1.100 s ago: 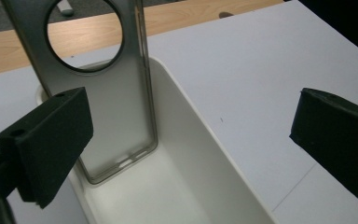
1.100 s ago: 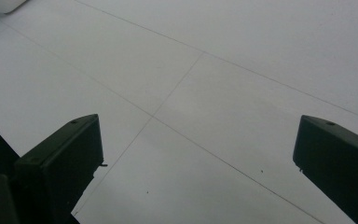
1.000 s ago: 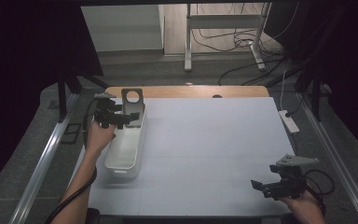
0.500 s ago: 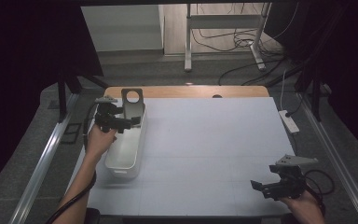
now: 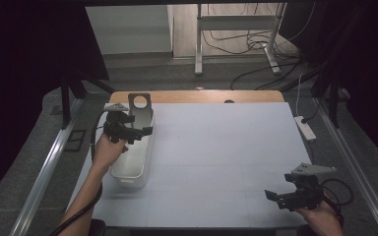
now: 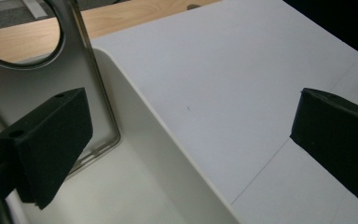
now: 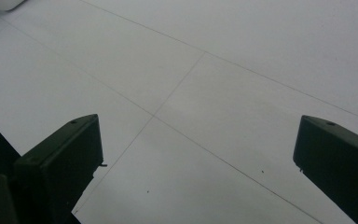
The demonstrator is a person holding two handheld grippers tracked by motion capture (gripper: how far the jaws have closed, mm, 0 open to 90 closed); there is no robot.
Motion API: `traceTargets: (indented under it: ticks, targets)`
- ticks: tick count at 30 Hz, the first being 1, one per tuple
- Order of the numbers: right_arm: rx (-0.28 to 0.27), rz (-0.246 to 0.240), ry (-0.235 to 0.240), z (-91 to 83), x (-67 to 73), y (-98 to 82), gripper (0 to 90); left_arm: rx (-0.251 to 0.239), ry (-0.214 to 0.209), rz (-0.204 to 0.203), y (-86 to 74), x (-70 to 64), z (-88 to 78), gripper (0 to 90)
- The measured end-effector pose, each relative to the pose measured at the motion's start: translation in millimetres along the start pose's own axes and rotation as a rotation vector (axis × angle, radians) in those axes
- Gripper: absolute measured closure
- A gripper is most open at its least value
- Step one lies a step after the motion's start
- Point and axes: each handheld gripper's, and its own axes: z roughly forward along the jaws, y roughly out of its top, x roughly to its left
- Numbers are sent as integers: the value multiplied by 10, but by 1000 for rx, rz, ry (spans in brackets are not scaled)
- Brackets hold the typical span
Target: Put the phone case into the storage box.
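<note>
Near the desk's point(image 5: 226, 142) far left corner, the left tool point(image 5: 137, 132) hovers over the white tub point(image 5: 128, 172), jaws spread wide and holding nothing; a grey metal plate point(image 5: 141, 110) with a round hole stands inside the tub's far end; the right tool point(image 5: 275, 196) rests open near the right front corner.

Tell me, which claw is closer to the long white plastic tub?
Left. The left claw hovers over the long white plastic tub; the right claw sits far across the table.
</note>
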Motion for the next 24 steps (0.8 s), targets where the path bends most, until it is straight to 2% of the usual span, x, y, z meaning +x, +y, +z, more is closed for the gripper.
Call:
traceTargets:
  ticks: [15,24]
  targets:
    - [-1,-13,0,0,11,0,18,32,6,14,-89,-97,-42,0]
    - [-1,-12,1,1,11,0,18,30,8,24,-158,-163,-72,0]
